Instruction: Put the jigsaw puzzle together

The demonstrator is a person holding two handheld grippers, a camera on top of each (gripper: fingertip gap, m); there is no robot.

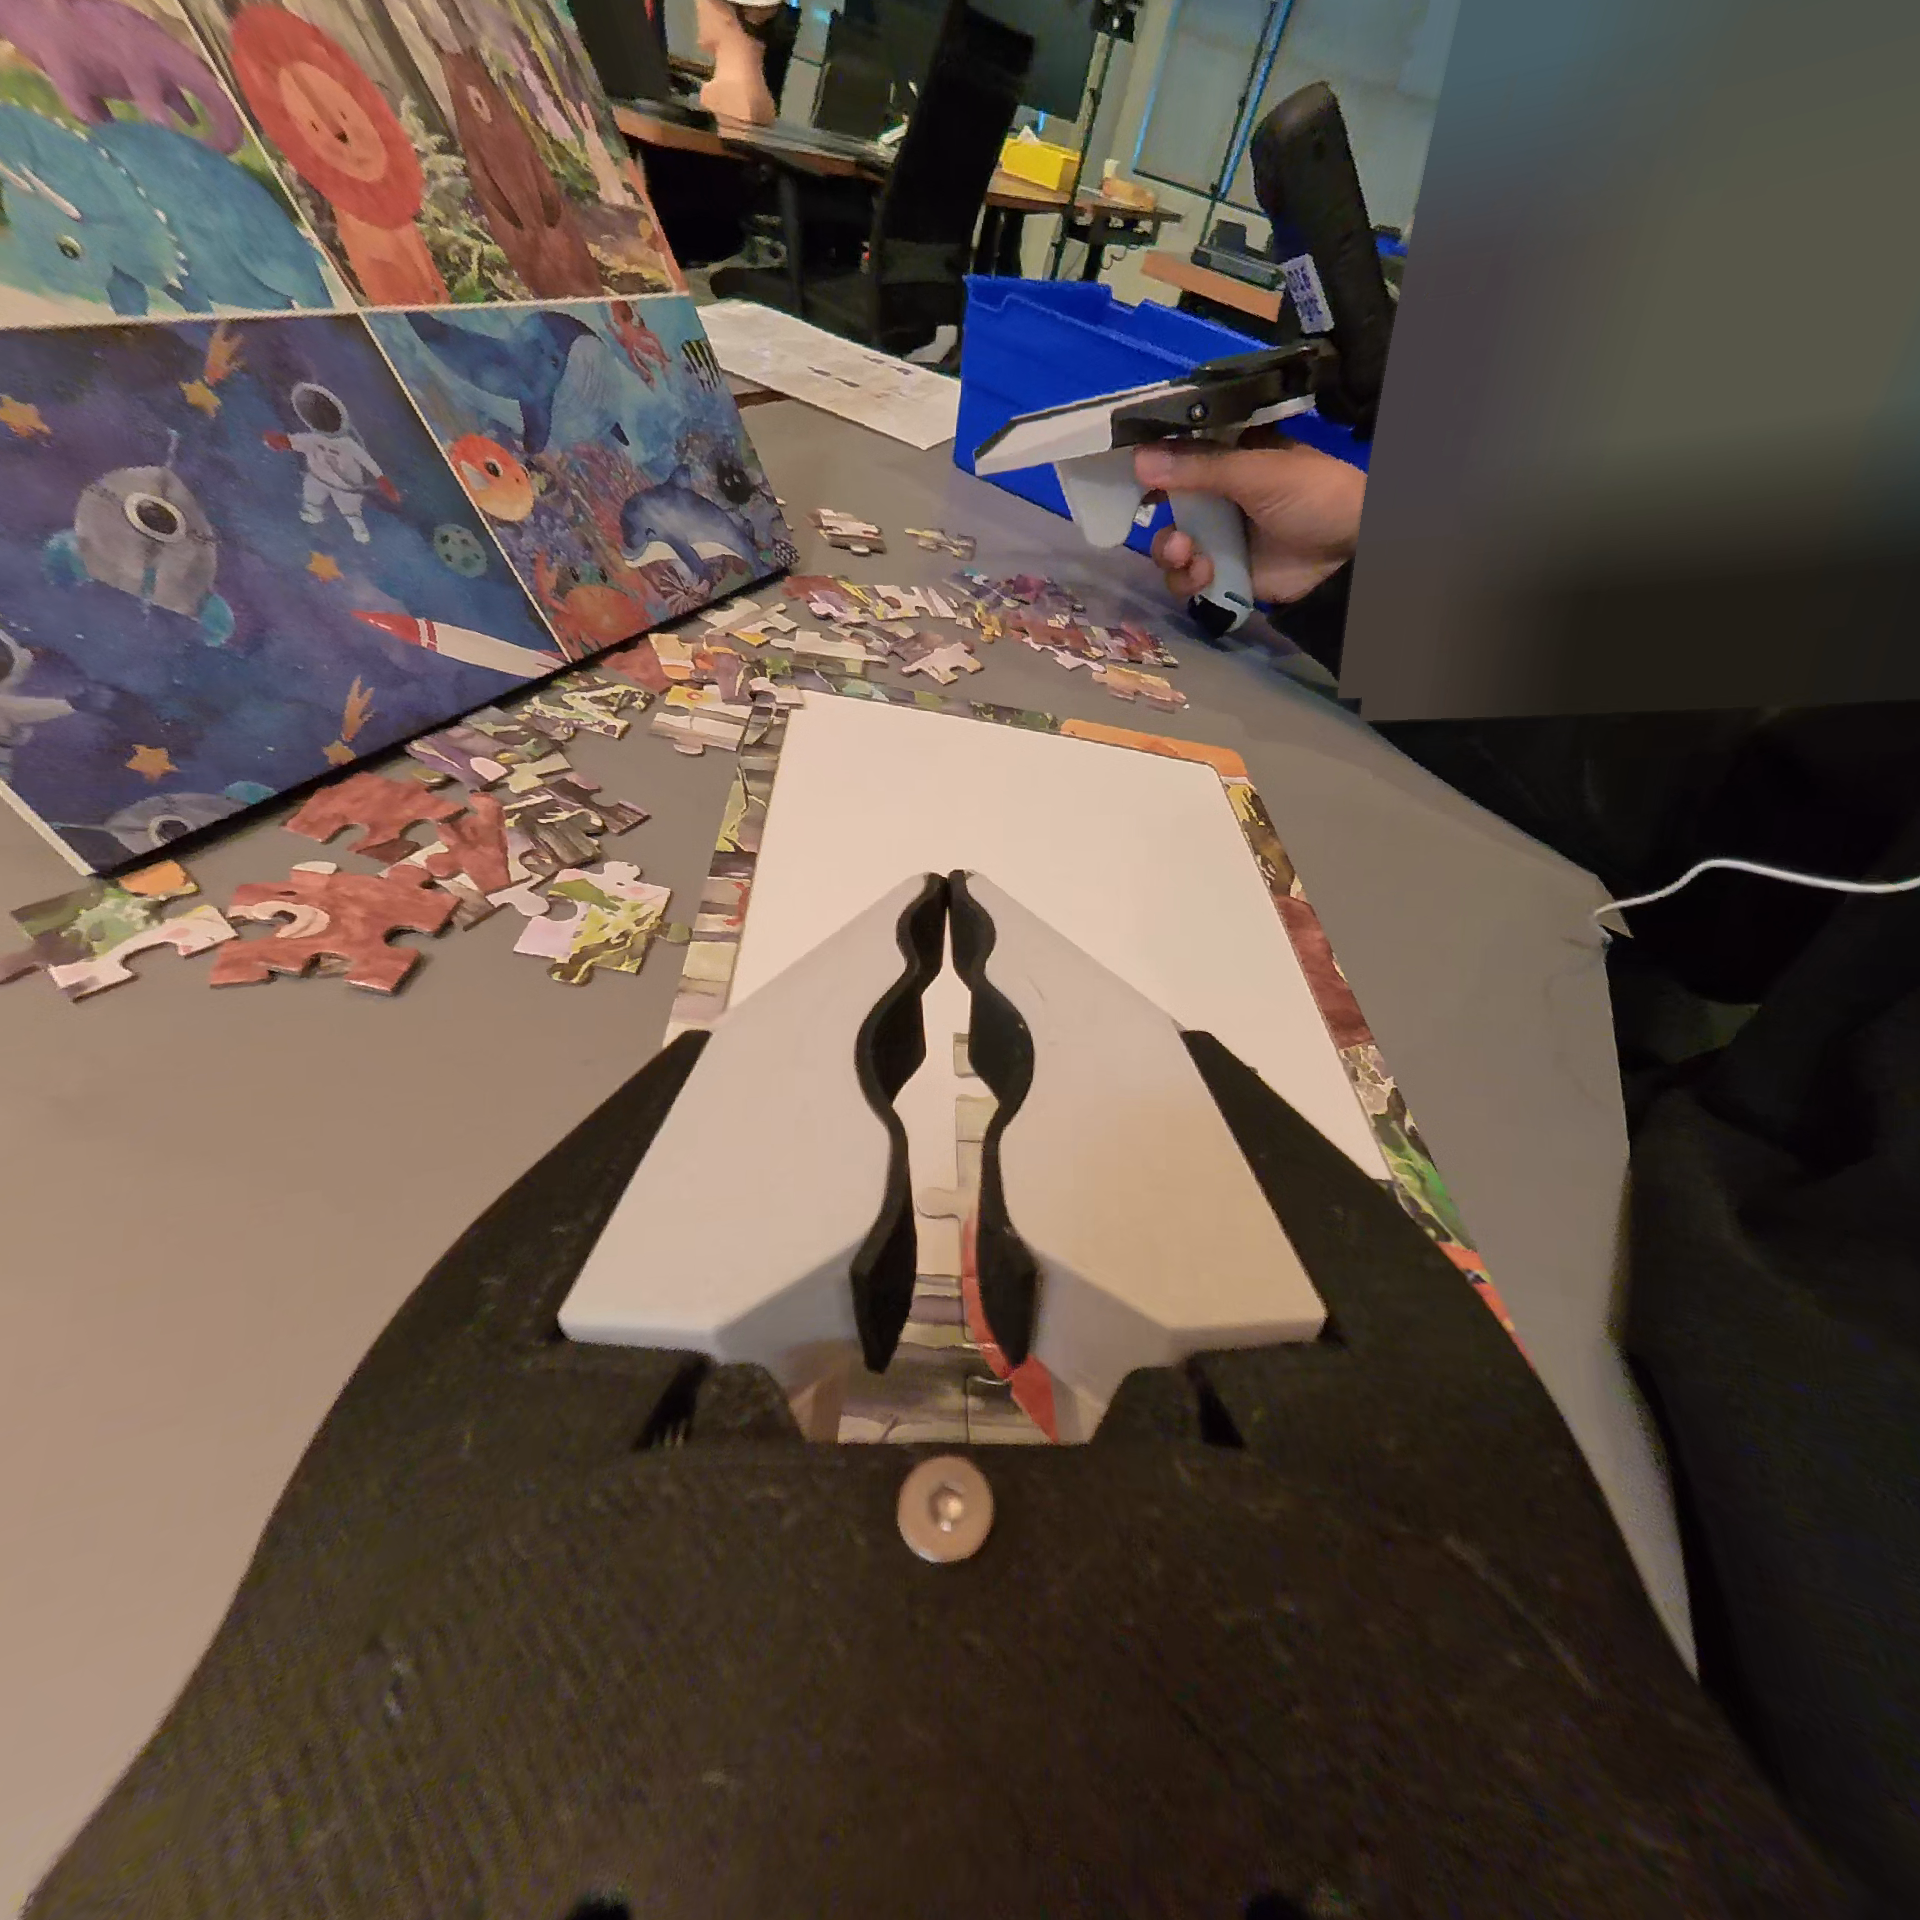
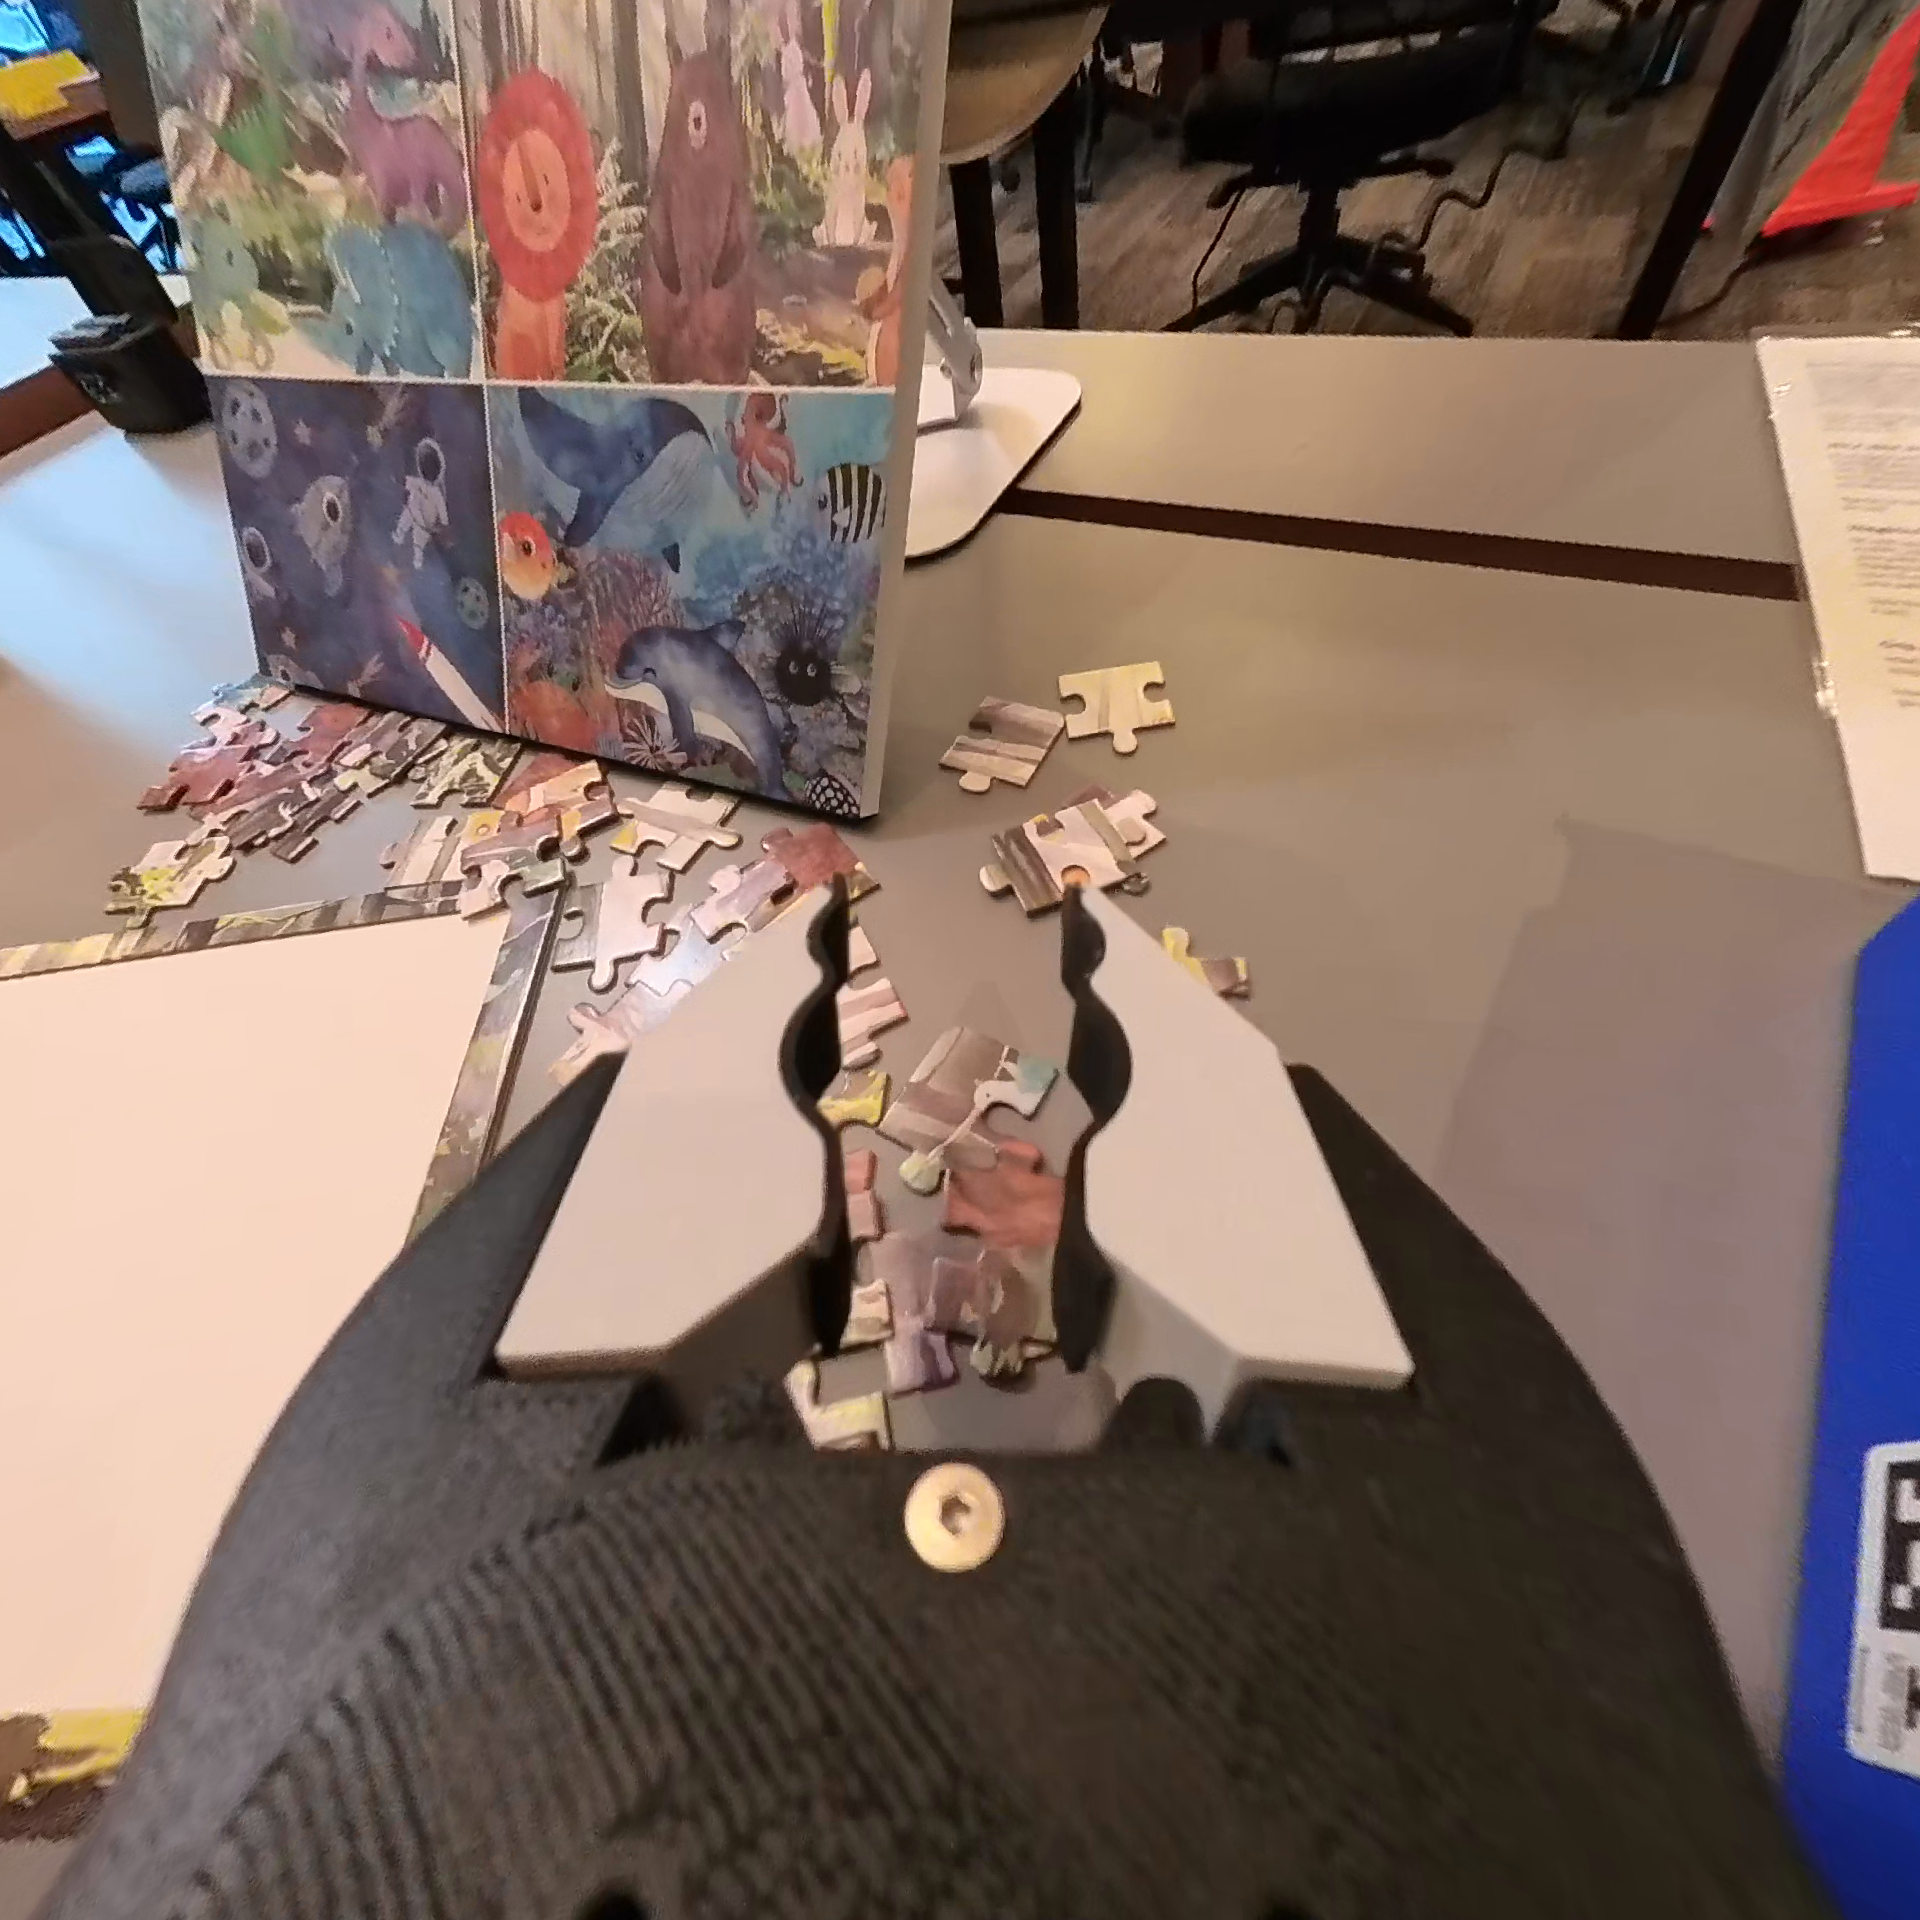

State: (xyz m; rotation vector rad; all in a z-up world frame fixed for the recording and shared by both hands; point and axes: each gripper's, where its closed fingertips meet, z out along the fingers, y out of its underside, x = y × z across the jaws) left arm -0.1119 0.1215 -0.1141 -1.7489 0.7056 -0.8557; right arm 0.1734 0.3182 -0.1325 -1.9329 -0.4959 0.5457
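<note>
The puzzle tray [image 1: 1039, 831] lies flat on the grey bench [image 1: 312, 1195], its white middle bare and only its printed border showing colour, with a few pieces that appear to be fitted along its near edge, glimpsed between the fingers of the left tongs [image 1: 951, 883]. Those tongs hang over the tray's near end with their tips pressed together. Nothing can be seen pinched at the tips, so they look closed on nothing — perhaps parked there to steady or press the laid pieces, though that is a guess.

The loose pieces [image 2: 644, 914] are scattered on the bench between the tray and the picture box [image 2: 561, 416], which stands propped upright beside the tray, likely as a reference for the finished picture. The right tongs [image 2: 951, 894] hover above a small cluster of pieces [image 2: 966, 1122] to the right of the tray, jaws well apart and holding nothing. That spread suits a piece lying flat, and they seem poised to choose one.

A blue bin [image 1: 1091, 384] sits at the bench's far side, a printed sheet [image 2: 1860, 582] beyond the pieces. Most of the assembly looks yet to be done.
</note>
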